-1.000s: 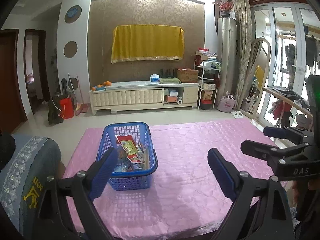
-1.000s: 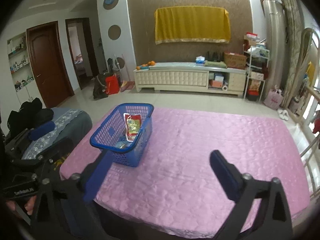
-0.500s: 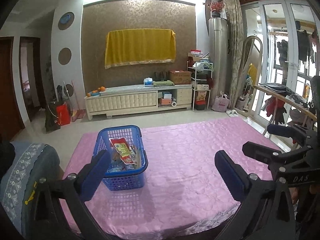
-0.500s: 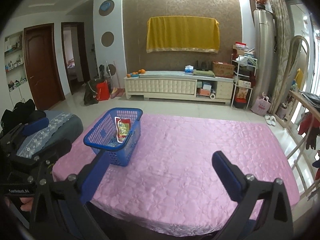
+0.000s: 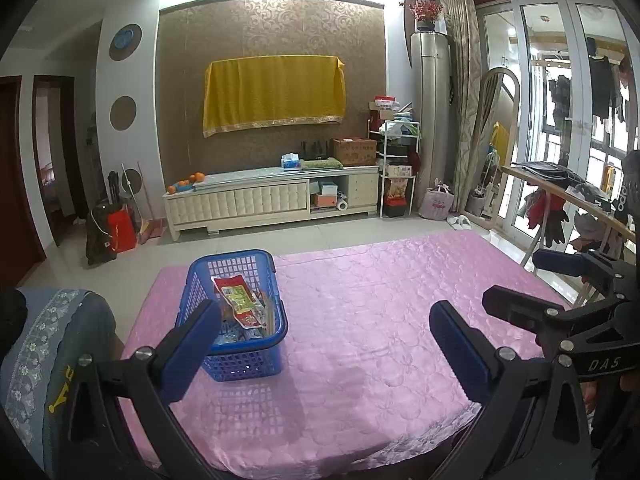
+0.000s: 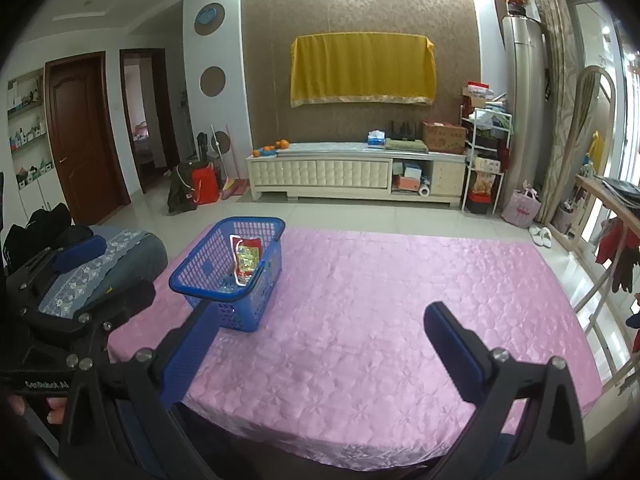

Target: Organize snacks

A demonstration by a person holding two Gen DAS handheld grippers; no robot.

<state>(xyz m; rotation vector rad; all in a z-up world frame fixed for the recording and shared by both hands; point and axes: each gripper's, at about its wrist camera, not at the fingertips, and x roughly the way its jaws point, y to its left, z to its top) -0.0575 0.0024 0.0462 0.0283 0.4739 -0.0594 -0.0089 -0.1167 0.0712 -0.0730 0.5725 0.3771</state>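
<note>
Pink tabletop (image 5: 380, 320) is bare except for the basket (image 5: 236, 320), snacks (image 5: 240, 304) inside it. Your left gripper (image 5: 324, 340) has just spread its fingers wide, empty, and backed off the basket; your right gripper (image 6: 320, 344) gapes too. Sorting looks finished.

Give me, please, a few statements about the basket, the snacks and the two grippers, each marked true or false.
1. The blue basket stands on the pink tablecloth. True.
2. The red snack packet lies on the cloth beside the basket. False: it leans inside the basket.
3. The left gripper is open with nothing between its fingers. True.
4. The right gripper is clamped on the basket's rim. False: it is open and holds nothing.
5. Loose snacks are scattered over the cloth. False: the only snacks in view are in the basket.
</note>
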